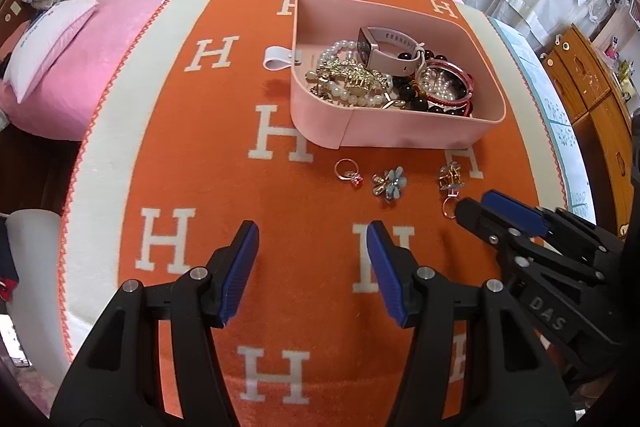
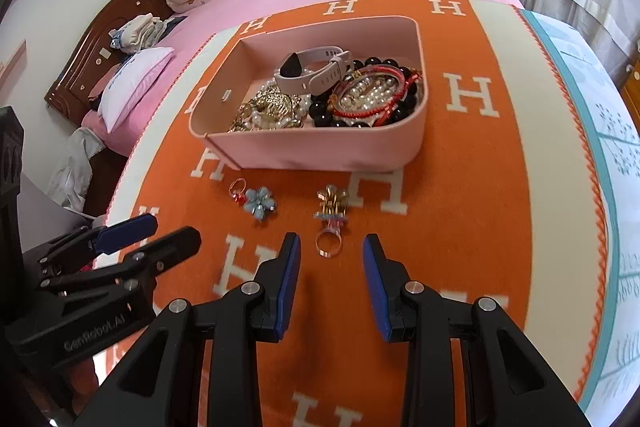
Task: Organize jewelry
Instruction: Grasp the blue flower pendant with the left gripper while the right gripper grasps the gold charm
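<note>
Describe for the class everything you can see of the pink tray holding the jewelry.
The pink tray is an open, lidless box that looks like smooth matte plastic, with rounded corners and tall walls. A vertical seam shows near its front left corner. It sits flat on the orange blanket with white H letters. Inside lie a pink watch, pearl strands, gold pieces, dark beads and red bangles, piled toward the front wall. Neither gripper touches it.

We see our right gripper (image 2: 331, 277) gaping wide above the orange blanket (image 2: 460, 227), a gold ring (image 2: 329, 243) lying at twelve o'clock just beyond its fingertips. The pink tray (image 2: 320, 151) sits farther out, holding a watch (image 2: 316, 69) and beads. At nine o'clock our left gripper (image 2: 154, 231) hovers, also parted.
</note>
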`<action>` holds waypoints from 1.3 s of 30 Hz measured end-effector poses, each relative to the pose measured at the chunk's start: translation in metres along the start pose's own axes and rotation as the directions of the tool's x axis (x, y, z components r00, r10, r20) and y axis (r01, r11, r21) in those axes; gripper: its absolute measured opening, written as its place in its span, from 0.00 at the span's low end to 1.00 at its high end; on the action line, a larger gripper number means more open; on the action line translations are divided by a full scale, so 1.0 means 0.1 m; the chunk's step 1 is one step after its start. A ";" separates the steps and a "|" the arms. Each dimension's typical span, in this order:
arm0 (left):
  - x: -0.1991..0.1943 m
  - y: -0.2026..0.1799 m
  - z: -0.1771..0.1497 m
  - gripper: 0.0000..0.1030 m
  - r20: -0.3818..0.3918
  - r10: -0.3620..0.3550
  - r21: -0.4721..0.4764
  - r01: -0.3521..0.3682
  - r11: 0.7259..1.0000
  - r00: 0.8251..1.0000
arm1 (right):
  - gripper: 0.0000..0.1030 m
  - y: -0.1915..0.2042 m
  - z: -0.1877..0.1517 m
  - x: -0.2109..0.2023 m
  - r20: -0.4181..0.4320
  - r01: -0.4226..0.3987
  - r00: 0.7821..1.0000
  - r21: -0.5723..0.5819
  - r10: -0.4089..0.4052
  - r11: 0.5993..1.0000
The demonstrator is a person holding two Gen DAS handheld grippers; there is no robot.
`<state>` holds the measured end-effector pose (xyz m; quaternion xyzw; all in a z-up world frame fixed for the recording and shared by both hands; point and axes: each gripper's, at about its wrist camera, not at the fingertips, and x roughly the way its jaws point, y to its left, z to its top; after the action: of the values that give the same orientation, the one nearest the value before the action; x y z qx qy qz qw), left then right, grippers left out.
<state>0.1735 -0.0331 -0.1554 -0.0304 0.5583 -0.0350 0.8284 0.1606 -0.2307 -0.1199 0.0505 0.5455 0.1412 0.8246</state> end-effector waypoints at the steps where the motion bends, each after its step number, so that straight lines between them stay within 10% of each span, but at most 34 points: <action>1: 0.01 -0.01 0.01 0.52 0.001 -0.004 0.000 0.004 1.000 1.000 | 0.32 0.00 0.03 0.04 0.001 0.002 1.000 -0.005 -0.002 1.000; 22: 0.24 -0.32 0.24 0.49 -0.003 -0.063 -0.054 0.063 0.997 0.998 | 0.19 -0.19 0.21 0.27 0.005 -0.017 1.000 0.006 0.017 1.000; 39: 0.41 -0.61 0.31 0.14 -0.006 0.030 -0.020 -0.030 0.999 1.000 | 0.19 -0.28 0.09 0.23 0.028 -0.040 0.999 -0.008 0.041 0.999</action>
<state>0.2158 -0.0969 -0.1765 -0.0301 0.5613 -0.0171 0.8269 0.1822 -0.2499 -0.1428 0.0606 0.5322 0.1591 0.8293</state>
